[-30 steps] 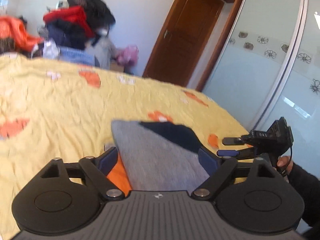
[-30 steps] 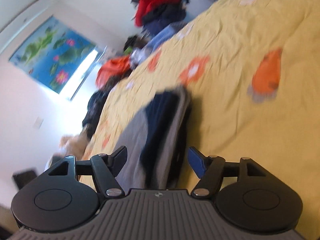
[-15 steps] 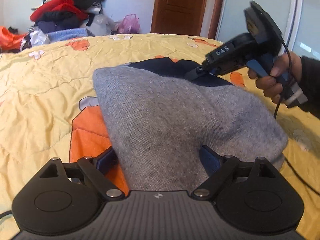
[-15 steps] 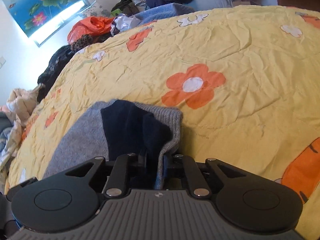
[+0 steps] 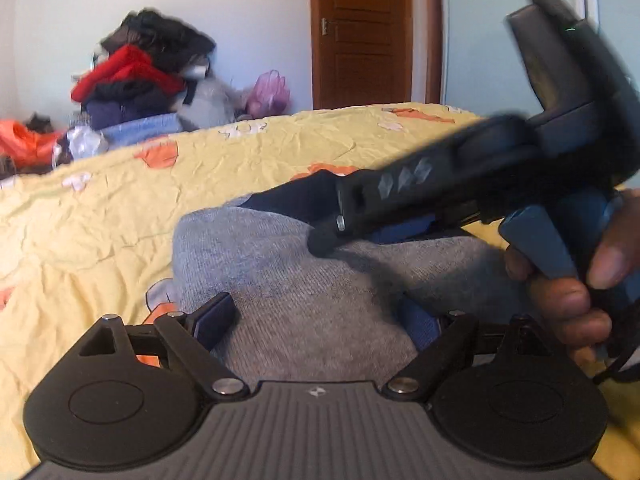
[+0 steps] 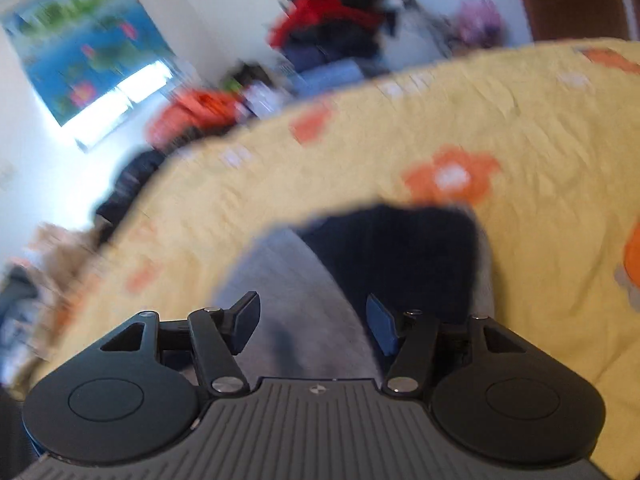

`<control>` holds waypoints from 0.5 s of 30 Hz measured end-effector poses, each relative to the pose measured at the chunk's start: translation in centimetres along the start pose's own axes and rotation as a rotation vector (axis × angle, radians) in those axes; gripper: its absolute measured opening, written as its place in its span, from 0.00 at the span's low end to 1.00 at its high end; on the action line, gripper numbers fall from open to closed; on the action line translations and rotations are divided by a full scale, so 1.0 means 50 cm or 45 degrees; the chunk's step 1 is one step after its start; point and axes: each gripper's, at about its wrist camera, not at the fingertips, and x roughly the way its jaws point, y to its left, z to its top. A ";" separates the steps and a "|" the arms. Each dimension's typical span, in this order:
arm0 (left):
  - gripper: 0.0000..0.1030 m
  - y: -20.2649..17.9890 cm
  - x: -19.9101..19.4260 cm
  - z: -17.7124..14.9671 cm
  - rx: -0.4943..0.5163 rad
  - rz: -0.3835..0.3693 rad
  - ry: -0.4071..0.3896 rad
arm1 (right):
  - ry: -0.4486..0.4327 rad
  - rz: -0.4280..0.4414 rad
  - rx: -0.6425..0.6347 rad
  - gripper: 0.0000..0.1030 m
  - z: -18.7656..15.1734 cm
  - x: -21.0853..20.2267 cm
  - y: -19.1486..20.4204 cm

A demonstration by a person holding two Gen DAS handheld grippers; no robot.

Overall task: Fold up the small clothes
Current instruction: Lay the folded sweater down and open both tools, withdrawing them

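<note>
Grey knit garment (image 5: 320, 280) w/ navy section (image 6: 400, 248) lies on the yellow floral bedspread (image 5: 120, 208), bunched, not flat.

L gripper (image 5: 320, 320): jaws wide apart, fabric lying between the fingers, pads not pressing it. No grip.

R gripper (image 6: 312, 320): jaws opening right now, part-way apart; grey fabric sits in the gap but pads aren't clamped on it. R view is motion-blurred. In L view the R gripper (image 5: 324, 236) comes in from the right, tips down at the grey/navy boundary, touching or just above – can't tell. Person's hand (image 5: 568, 292) wraps its handle.

Bkgd: clothes pile (image 5: 136, 80) past far edge of bed, wooden door (image 5: 360, 32), pink bag (image 5: 268, 92) beside pile, lotus poster (image 6: 88, 52) on wall in R view.
</note>
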 end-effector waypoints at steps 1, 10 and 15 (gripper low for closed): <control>0.88 -0.004 0.002 -0.008 0.034 0.006 -0.009 | -0.038 -0.010 -0.053 0.50 -0.015 0.005 -0.008; 0.88 0.082 -0.086 -0.010 -0.041 -0.051 -0.104 | -0.084 0.026 -0.043 0.53 -0.032 -0.054 -0.016; 0.88 0.309 -0.226 -0.076 0.112 0.429 -0.085 | -0.184 -0.053 -0.091 0.70 -0.080 -0.217 -0.083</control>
